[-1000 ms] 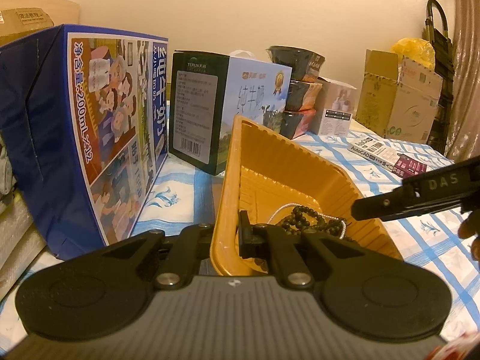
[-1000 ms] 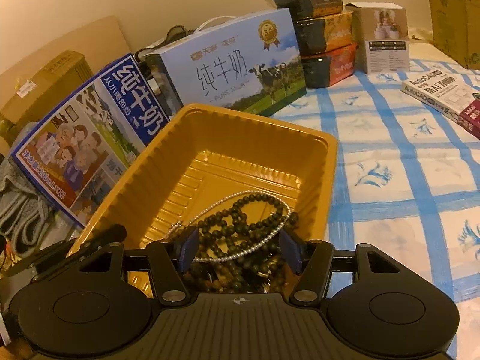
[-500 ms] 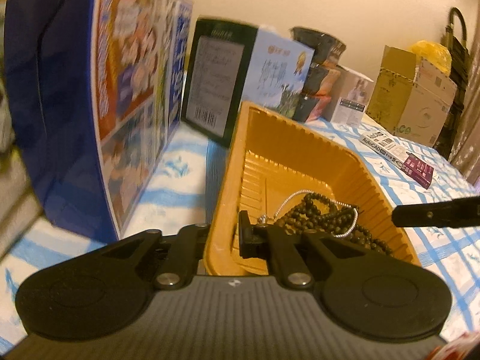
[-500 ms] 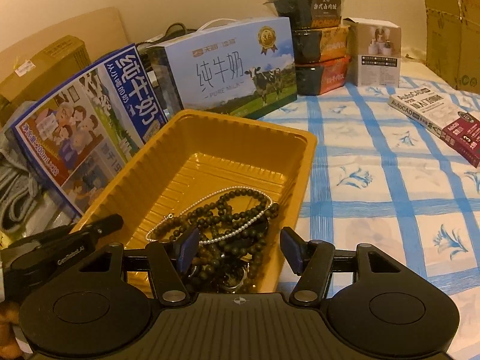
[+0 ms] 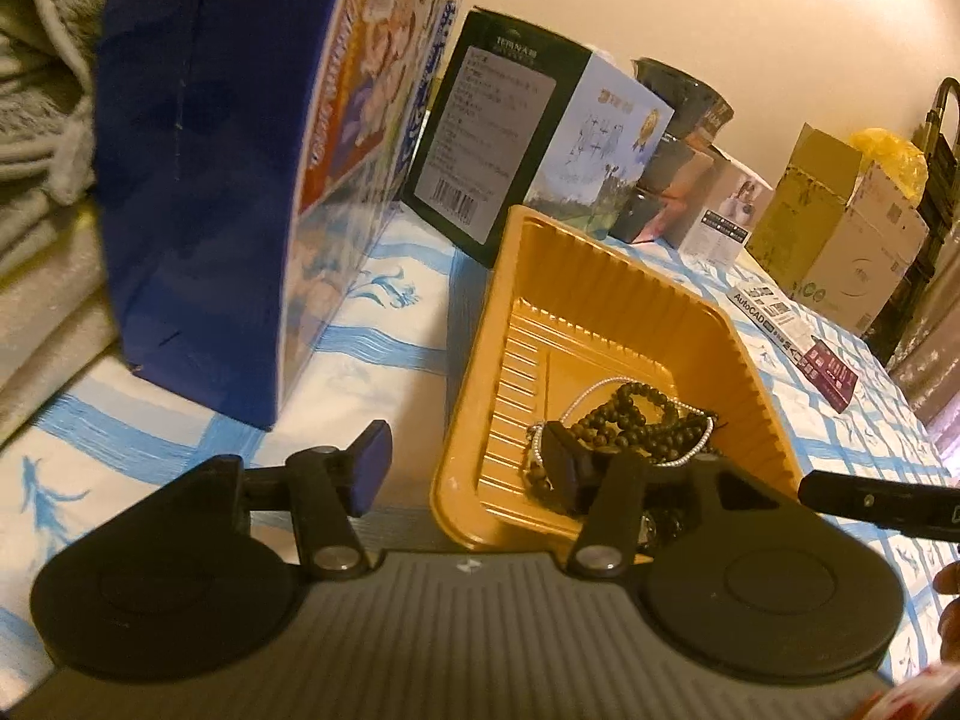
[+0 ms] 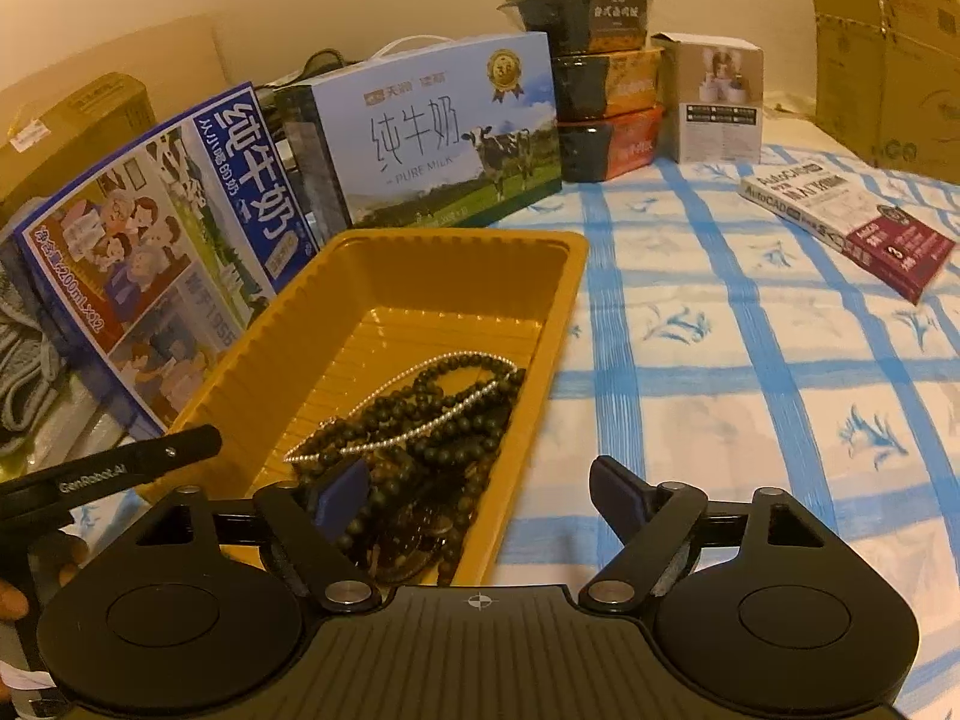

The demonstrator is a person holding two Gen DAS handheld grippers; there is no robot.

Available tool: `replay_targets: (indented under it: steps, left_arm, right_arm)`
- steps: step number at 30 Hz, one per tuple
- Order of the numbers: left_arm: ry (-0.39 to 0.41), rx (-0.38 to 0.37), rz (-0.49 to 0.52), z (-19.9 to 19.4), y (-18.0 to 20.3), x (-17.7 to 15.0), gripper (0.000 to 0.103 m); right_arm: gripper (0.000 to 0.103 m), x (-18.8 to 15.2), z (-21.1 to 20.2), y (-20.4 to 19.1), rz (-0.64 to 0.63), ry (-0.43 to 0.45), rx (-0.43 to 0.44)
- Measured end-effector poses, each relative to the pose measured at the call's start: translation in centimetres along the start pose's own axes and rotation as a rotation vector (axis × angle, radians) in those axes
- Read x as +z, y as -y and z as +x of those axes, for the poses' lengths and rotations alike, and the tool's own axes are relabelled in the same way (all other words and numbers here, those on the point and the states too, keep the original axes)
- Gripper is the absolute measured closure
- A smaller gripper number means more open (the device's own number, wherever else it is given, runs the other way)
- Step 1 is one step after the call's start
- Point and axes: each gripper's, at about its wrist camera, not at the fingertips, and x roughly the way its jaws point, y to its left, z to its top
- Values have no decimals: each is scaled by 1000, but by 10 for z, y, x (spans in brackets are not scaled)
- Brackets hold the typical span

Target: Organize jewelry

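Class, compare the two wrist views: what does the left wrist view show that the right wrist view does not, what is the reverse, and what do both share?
Only the left wrist view: the green milk box's barcode side, a yellow bag and a dark rack.

Only the right wrist view: the cow picture on that box, and a cable behind it.

Both: the yellow tray holding dark beads and a silver chain, the blue milk box, stacked bowls, the AutoCAD book, the checked cloth.

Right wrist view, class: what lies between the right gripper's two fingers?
The right gripper straddles the yellow tray's near right wall, with dark beads inside; jaws just opened wider.
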Motion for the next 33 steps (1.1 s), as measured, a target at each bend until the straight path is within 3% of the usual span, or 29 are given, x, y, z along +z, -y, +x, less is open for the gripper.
replay_targets:
  steps: [2, 5, 10, 17, 23, 29, 33]
  left_arm:
    - [11, 0, 5, -11, 1, 1, 49]
    - [37, 13, 63, -30, 11, 5, 35]
    - [42, 33, 221, -55, 39, 7, 34]
    - [59, 44, 321, -86, 79, -2, 11]
    - [82, 77, 376, -113, 106, -17, 9]
    - [72, -16, 371, -150, 120, -27, 9]
    - [43, -37, 388, -167, 131, -35, 9]
  right_arm:
    - [22, -3, -6, -2, 3, 4, 0]
    - [22, -8, -16, -4, 2, 11, -16]
    - [22, -16, -37, -8, 9, 12, -76]
    - [22, -34, -79, -10, 34, 43, -170]
    - [22, -51, -123, -10, 88, 84, -219]
    - [22, -75, -165, -11, 107, 130, -210]
    - [22, -89, -187, -12, 120, 122, -191]
